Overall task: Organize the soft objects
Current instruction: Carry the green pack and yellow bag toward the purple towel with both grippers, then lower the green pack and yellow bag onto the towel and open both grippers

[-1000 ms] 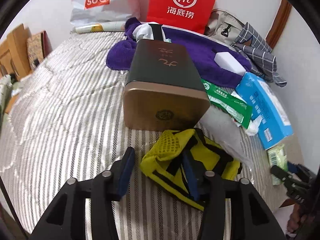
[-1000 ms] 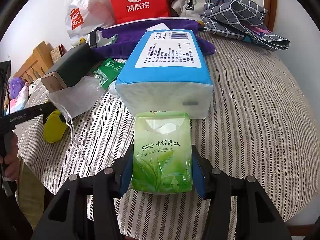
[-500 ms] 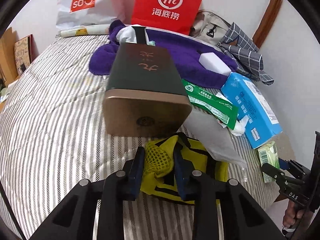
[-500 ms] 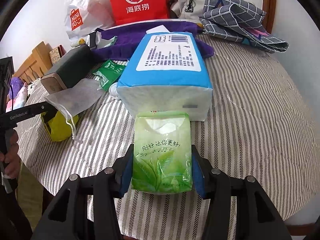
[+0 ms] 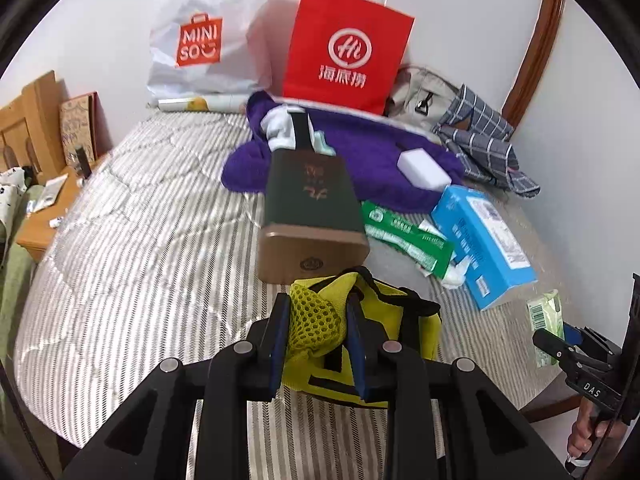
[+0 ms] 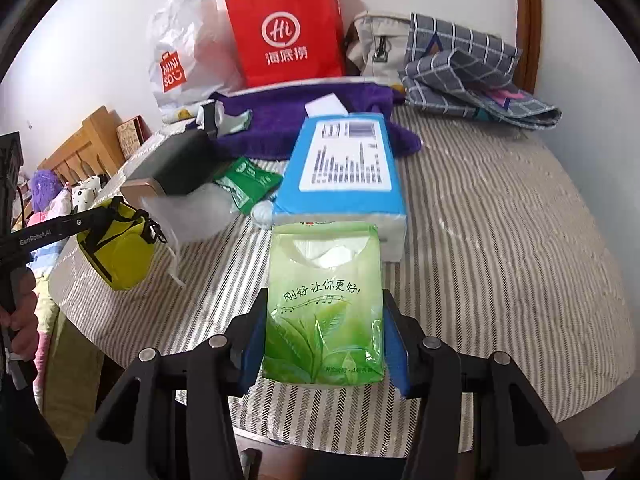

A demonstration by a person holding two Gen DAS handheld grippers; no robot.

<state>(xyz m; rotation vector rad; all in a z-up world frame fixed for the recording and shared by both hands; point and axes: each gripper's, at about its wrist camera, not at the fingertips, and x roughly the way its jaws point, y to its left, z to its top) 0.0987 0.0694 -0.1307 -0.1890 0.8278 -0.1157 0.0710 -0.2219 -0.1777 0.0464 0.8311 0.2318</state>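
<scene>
A yellow pouch (image 5: 320, 320) is being pinched by the left gripper (image 5: 316, 336), its blue pads pressed into the mesh top; the jaws have just been closing on it. The pouch is being held off the striped bed (image 5: 140, 240), hanging down from the pads with its long side going up and down, as seen in the right view (image 6: 120, 252). A green tissue pack (image 6: 324, 304) is being squeezed by the right gripper (image 6: 324, 344), one pad on each long edge. The pack is being held with its long side pointing away from the camera, its torn opening at the far end, toward the blue tissue box (image 6: 344, 168). Only the right view is showing the whole pouch from the side and the hand (image 6: 20, 320) on the left tool. Only the left view is showing the pack's barcode side (image 5: 546, 316). A dark tin (image 5: 312, 216) is lying on the bed just behind the pouch, with its gold end facing the camera. A red bag (image 5: 344, 48) and a white bag (image 5: 200, 40) are being seen standing by the wall; what is inside them cannot be told.
</scene>
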